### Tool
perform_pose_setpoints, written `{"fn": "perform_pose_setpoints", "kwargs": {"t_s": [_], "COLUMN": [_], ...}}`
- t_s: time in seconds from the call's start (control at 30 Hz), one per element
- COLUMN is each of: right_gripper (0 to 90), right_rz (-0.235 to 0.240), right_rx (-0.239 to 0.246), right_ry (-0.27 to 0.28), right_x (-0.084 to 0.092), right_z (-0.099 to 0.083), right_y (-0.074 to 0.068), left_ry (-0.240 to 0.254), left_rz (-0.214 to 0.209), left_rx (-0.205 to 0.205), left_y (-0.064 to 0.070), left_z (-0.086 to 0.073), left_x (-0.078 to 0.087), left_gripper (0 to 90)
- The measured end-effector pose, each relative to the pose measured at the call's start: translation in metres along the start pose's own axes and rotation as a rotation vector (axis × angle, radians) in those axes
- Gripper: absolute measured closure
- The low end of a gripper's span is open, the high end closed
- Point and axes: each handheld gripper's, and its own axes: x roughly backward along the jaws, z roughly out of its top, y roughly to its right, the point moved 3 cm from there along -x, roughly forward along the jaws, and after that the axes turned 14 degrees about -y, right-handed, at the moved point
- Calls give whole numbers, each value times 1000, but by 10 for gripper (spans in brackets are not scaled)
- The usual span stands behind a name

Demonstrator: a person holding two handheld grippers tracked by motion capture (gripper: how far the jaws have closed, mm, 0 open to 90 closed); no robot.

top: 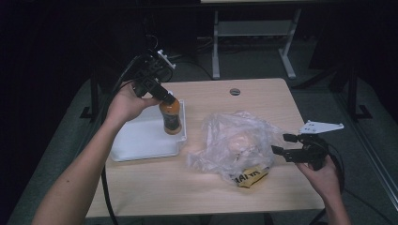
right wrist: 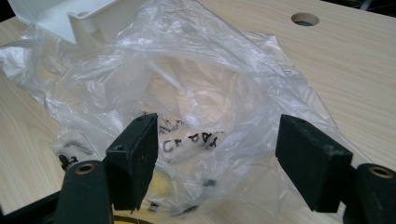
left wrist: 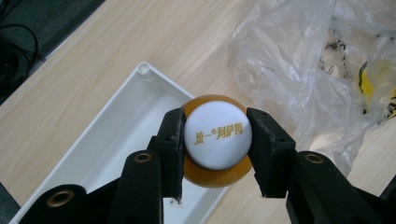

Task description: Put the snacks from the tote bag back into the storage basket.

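Left gripper (left wrist: 217, 154): its two black pads pinch the white cap of the small orange plastic drink bottle (top: 171, 116) from opposite sides, pointing down from above; the cap sits squarely between the fingers (left wrist: 172, 140), with the orange shoulder bulging out below them.
Bottle's place: upright, under the left fingertips, its base inside the shallow white rectangular plastic tray (top: 136, 140) at the tray's right-hand end, close to the wall. Whether the base rests on the tray floor or hangs just above it I cannot tell.
Bottle's handling: stiff and smooth; it looks full, so probably fairly heavy for its size. The cap is hard with a narrow rim, a firm hold but a small one; held that high, the body may swing if it is tilted. The waist below the shoulder would give a broader grip, though the glossy label looks slippery.
Right gripper (top: 294, 146): its fingers (right wrist: 135, 154) are spread wide and hold nothing; it lies level, just beside the right edge of the bag.
Crumpled clear plastic bag (top: 234, 140): just ahead of the right fingertips, lying on the pale wooden table (top: 263, 93), well apart from the left fingers. It is soft, thin and light and will crumple rather than resist; best pinched at a gathered fold near its mouth.
Bag's contents: something pale, and a yellow wrapper (top: 248, 177) with dark print; I cannot tell more.
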Motion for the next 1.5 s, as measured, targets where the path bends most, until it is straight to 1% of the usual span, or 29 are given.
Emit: {"fn": "perform_pose_setpoints", "kwargs": {"t_s": [0.03,0.1,0.2,0.27,0.3,0.33,0.37,0.43,0.47,0.57,0.63,0.67,0.7,0.83,0.93,1.0,1.03,1.1,1.13,1.2,1.23,1.27,1.33,1.4,1.5], "right_gripper": [292,292,292,292,292,292,292,292,292,292,292,292,292,292,291,292,292,292,291,292,292,292,291,291,291], "right_rz": [0,-1,-1,0,0,0,1,3,3,-2,-2,-3,-3,-1,-3,-4,-3,-4,-4,-3,-3,-3,-3,-3,-1], "right_rx": [1,0,-2,-3,-3,-2,-2,-1,-4,0,0,0,-1,-3,1,2,1,-2,-3,-4,-5,-5,-5,-6,-6], "right_ry": [0,1,0,0,0,-1,0,2,2,7,11,12,11,9,6,8,10,11,11,9,9,10,10,12,12], "right_x": [0,0,1,1,1,1,0,0,1,2,2,2,2,2,2,2,2,3,3,3,3,3,3,4,3], "right_z": [0,0,-1,-1,-1,-1,-1,-1,-1,-1,-1,-1,-2,-2,-2,-2,-2,-2,-2,-2,-2,-2,-2,-2,-2], "right_y": [0,0,1,1,1,1,1,2,2,2,2,2,3,2,2,2,2,2,2,2,2,2,2,2,2], "left_ry": [-5,-8,-17,-18,-25,-18,-25,-19,-15,-19,-22,-28,-23,-17,-29,-20,-23,-21,-28,-24,-31,-26,-37,-33,-37], "left_rz": [0,0,1,-7,-2,-4,-1,-5,-3,-1,-4,-1,3,0,0,-2,-2,0,0,7,11,12,6,0,4], "left_rx": [0,12,15,28,18,27,19,32,32,33,42,39,38,48,41,54,56,55,55,55,48,49,51,55,53], "left_y": [-1,-2,-4,-4,-4,-3,-4,-4,-4,-5,-5,-5,-5,-5,-5,-5,-5,-5,-4,-3,-4,-3,-3,-3,-3], "left_z": [-1,-2,-4,-5,-6,-6,-6,-7,-7,-8,-9,-9,-9,-9,-10,-11,-11,-11,-11,-10,-10,-10,-10,-10,-10], "left_x": [-1,-5,-10,-13,-13,-15,-15,-18,-19,-22,-25,-25,-26,-29,-32,-34,-34,-37,-38,-40,-41,-42,-45,-48,-52], "left_gripper": [596,596,596,596,596,596,596,596,596,596,595,596,596,596,596,596,596,596,596,596,596,596,596,596,596]}}
